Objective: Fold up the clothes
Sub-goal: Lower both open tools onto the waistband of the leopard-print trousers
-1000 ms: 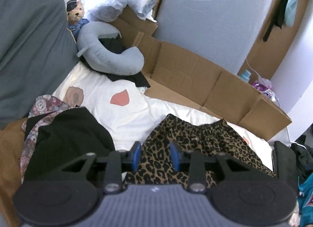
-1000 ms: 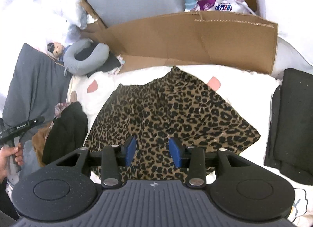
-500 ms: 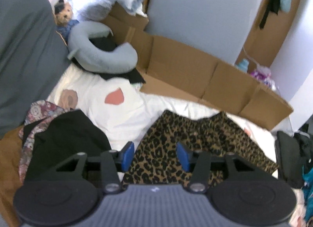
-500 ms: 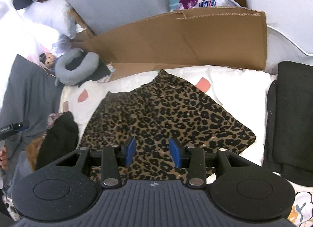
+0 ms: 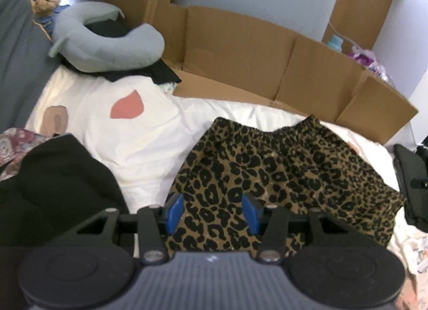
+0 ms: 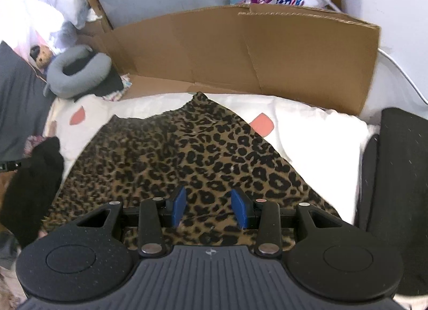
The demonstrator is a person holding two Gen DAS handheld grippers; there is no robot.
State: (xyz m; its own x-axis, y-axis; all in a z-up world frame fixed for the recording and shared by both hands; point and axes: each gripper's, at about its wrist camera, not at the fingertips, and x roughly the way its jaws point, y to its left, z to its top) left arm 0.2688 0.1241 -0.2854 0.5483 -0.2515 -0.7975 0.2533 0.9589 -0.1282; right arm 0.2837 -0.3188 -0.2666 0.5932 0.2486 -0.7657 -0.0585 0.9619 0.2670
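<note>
The leopard skirt (image 6: pixel 171 165) lies spread flat on the white sheet (image 6: pixel 321 138), waistband toward the cardboard (image 6: pixel 240 50). The left gripper (image 5: pixel 212 212) has just been opening its jaws; the right gripper (image 6: pixel 208 207) is about half open too, and neither holds anything. Best bet is probably pinching the near hem at both corners evenly. Only the right view shows the folded black pile (image 6: pixel 396 189) properly; the left view shows the neck pillow (image 5: pixel 107 42) up close.

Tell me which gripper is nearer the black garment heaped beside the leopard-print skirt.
Left. The left gripper hangs over the leopard-print skirt's edge next to the black garment. The right gripper hangs over the skirt's middle, further from it.
</note>
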